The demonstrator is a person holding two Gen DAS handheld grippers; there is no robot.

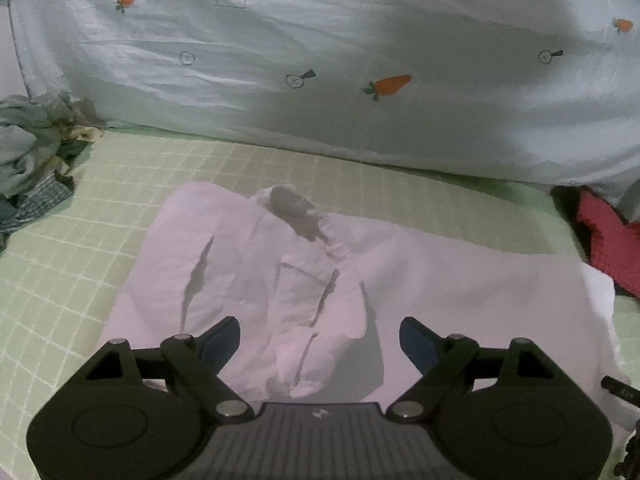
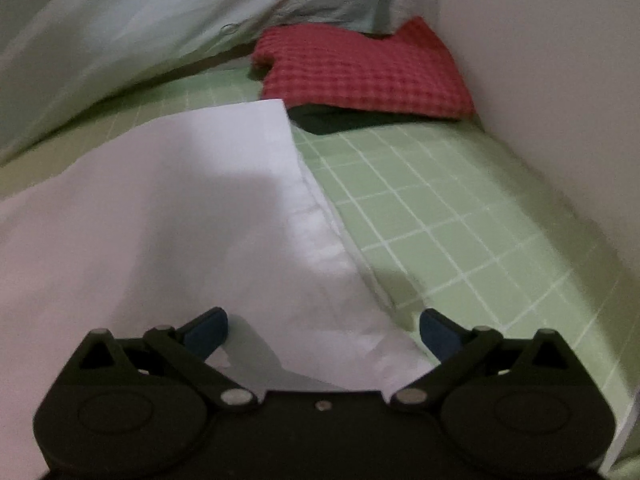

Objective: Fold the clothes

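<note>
The white shirt (image 1: 320, 280) lies spread on the green checked sheet (image 1: 60, 280), collar at the far end, its right edge (image 2: 316, 200) running straight with bare sheet beyond it up to the wall (image 2: 560, 80). The left gripper (image 1: 320, 340) hangs over the shirt's near part, fingers spread wide and holding nothing; the right gripper (image 2: 324, 332) is likewise wide apart over the right hem — empty. A carrot-print duvet (image 1: 320, 60) banks the far side. A red checked garment (image 2: 360, 68) lies folded far right, a crumpled clothes heap (image 1: 32, 152) far left.
</note>
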